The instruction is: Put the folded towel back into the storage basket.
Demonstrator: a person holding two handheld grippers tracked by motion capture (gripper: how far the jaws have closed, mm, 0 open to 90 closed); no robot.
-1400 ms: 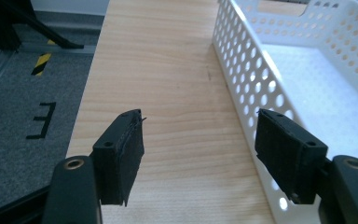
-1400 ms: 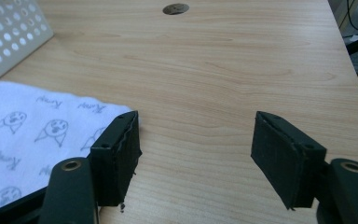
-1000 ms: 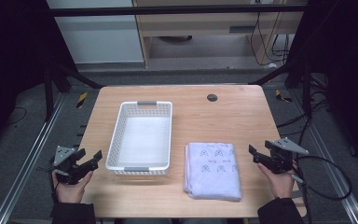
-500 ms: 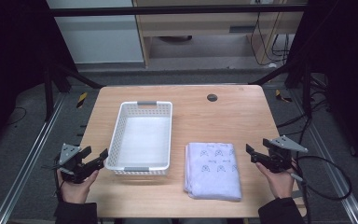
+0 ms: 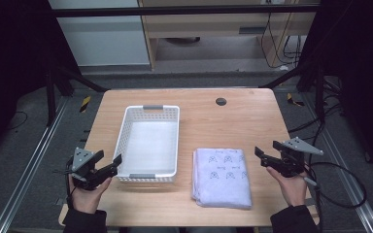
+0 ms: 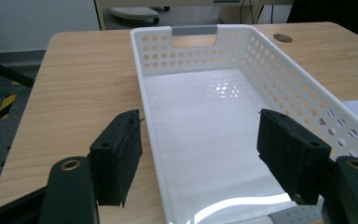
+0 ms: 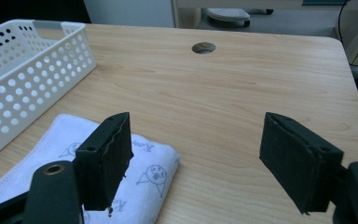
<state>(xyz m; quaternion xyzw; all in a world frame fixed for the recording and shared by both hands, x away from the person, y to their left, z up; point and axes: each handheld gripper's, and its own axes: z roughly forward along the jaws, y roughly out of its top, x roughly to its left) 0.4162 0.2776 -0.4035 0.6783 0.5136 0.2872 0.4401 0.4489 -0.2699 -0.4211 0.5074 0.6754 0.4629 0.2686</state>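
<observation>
A white perforated basket (image 5: 148, 143) stands empty on the left half of the wooden table (image 5: 213, 121). To its right lies a folded pale lilac towel (image 5: 222, 176) with small printed figures. My left gripper (image 5: 109, 162) hovers open at the basket's near left corner. In the left gripper view, its jaws (image 6: 200, 154) straddle the basket's (image 6: 196, 51) left wall. My right gripper (image 5: 261, 154) is just right of the towel, and its jaws have just been opening with nothing between them. In the right gripper view, it (image 7: 196, 154) stands open above the towel's (image 7: 154, 168) corner, with the basket (image 7: 28, 70) at far left.
A round cable hole (image 5: 221, 101) sits near the table's far edge. Bare wood lies beyond the towel and right of the basket. A black cable (image 5: 340, 194) trails from the right gripper over the table's right edge. Metal rails run along the floor on both sides.
My left gripper has moved right, closer to the basket's near corner. My right gripper has lifted slightly beside the towel, and its jaws stand a little wider.
</observation>
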